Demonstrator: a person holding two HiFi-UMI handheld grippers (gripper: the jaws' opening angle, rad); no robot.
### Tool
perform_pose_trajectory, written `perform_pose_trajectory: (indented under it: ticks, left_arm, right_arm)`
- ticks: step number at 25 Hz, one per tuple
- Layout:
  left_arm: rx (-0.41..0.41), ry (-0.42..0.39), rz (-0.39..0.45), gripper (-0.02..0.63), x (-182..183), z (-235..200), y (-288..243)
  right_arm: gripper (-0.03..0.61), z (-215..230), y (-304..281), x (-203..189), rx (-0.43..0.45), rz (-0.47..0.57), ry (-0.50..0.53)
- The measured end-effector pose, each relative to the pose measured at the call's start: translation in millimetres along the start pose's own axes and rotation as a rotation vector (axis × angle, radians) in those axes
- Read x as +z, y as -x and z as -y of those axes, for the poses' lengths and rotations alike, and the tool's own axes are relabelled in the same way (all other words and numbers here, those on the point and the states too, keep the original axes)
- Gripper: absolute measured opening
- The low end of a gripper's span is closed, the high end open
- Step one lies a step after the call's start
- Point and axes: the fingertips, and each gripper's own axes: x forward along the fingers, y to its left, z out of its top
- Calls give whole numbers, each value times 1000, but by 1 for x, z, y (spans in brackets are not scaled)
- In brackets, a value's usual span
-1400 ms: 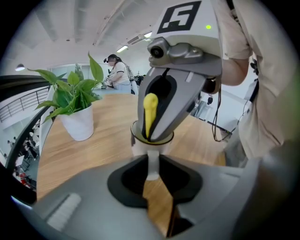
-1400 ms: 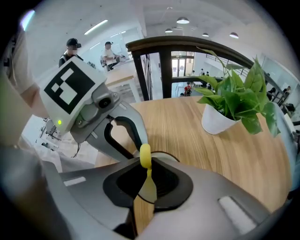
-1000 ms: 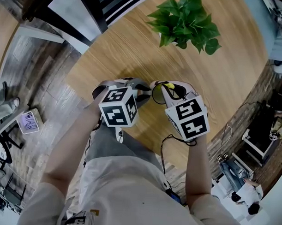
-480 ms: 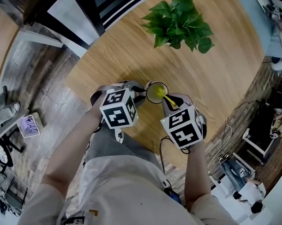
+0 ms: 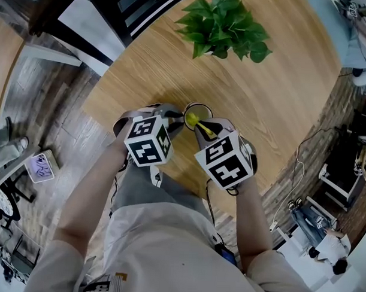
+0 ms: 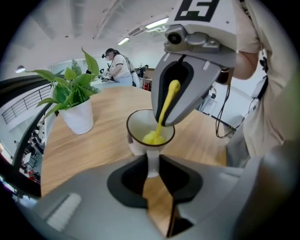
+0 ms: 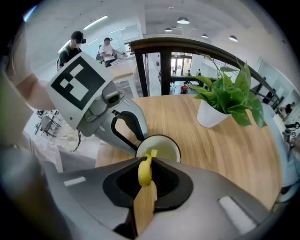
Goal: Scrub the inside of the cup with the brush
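Observation:
A white cup (image 5: 195, 114) with a dark rim (image 6: 140, 131) (image 7: 159, 147) sits near the front edge of the round wooden table (image 5: 262, 97). My left gripper (image 6: 152, 176) (image 5: 172, 119) is shut on the cup's handle (image 6: 153, 161). My right gripper (image 7: 144, 176) (image 5: 203, 126) is shut on the handle of a yellow brush (image 6: 165, 110) (image 7: 145, 171) (image 5: 199, 123). The brush slants down into the cup, and its yellow head (image 6: 153, 137) rests on the inside near the bottom.
A potted green plant in a white pot (image 5: 226, 24) (image 6: 77, 105) (image 7: 225, 101) stands at the far side of the table. A dark rail and white furniture (image 5: 115, 20) lie beyond the table's left edge. People stand in the background (image 7: 75, 44). Cables hang by my right arm (image 6: 225, 126).
The right gripper has drawn left and closer to the left gripper, tilting the brush more steeply into the cup. The left gripper and cup have stayed nearly still.

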Motion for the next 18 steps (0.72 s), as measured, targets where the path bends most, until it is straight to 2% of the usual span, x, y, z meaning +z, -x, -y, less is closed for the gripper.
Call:
perform_pose_trajectory:
  ticks: [4, 9, 11, 15, 18]
  left_arm:
    - [12, -4, 0, 67, -1, -3, 0]
    - [25, -10, 7, 67, 0, -4, -1]
    - [24, 8, 9, 67, -1, -5, -2]
    - [38, 43, 18, 67, 3, -3, 0]
    - [51, 62, 24, 67, 4, -2, 1]
  right_arm:
    - [34, 4, -1, 24, -11, 85, 11]
    - [32, 25, 12, 35, -94, 142, 19]
    - [35, 34, 17, 30, -133, 123, 28]
    - [41, 34, 28, 6, -209, 33, 111]
    - [37, 28, 32, -14, -225, -43, 132]
